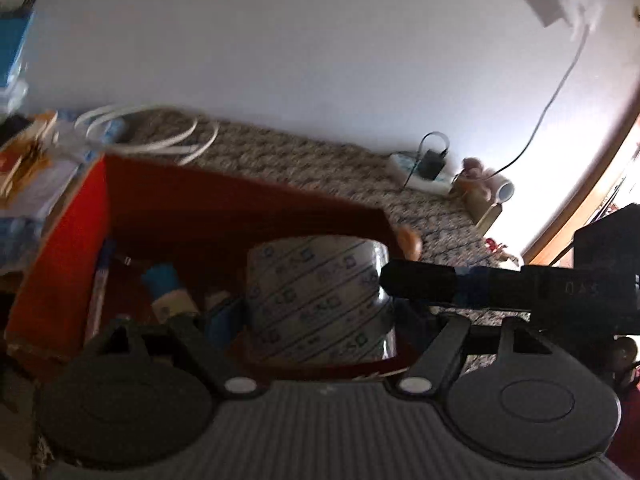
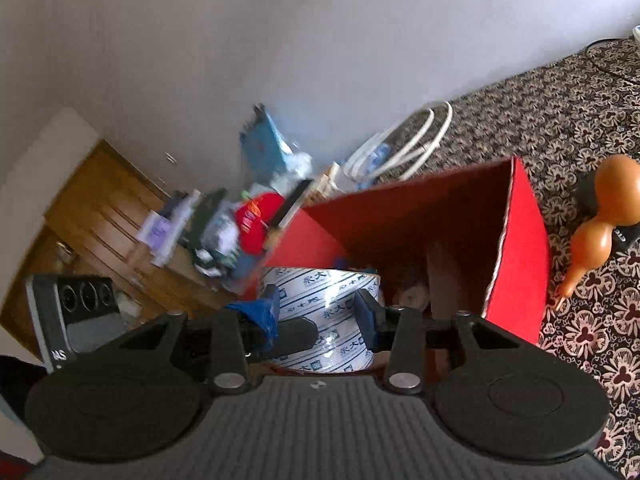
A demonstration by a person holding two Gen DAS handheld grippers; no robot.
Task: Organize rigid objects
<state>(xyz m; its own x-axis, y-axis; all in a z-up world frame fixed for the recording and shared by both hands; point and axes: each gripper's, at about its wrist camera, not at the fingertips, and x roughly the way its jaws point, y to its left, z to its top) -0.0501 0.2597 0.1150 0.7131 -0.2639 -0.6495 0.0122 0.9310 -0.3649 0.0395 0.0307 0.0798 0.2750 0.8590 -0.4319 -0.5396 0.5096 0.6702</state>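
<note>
Holding a printed tape roll at the mouth of the red box, we judge the sorting partly done. In the left wrist view the left gripper has the roll lodged between its arms; its fingertips are hidden by the roll, so we read it as closed on the roll's width, though we cannot see the pads pressing. In the right wrist view the right gripper has one blue pad on each side of the same roll; whether those pads press or merely flank it we cannot tell. A dark finger of the left tool crosses the roll's lower face there.

Beyond the roll, the box already holds several small things: a blue-capped bottle, a slim pen-like item along the left wall, and pale objects deeper in, too blurred to name.

Past the box, work remains. An orange gourd lies on the patterned cloth beside the box's right wall, a white cable coil sits behind it, and a cluttered heap lies towards the wooden drawers.
</note>
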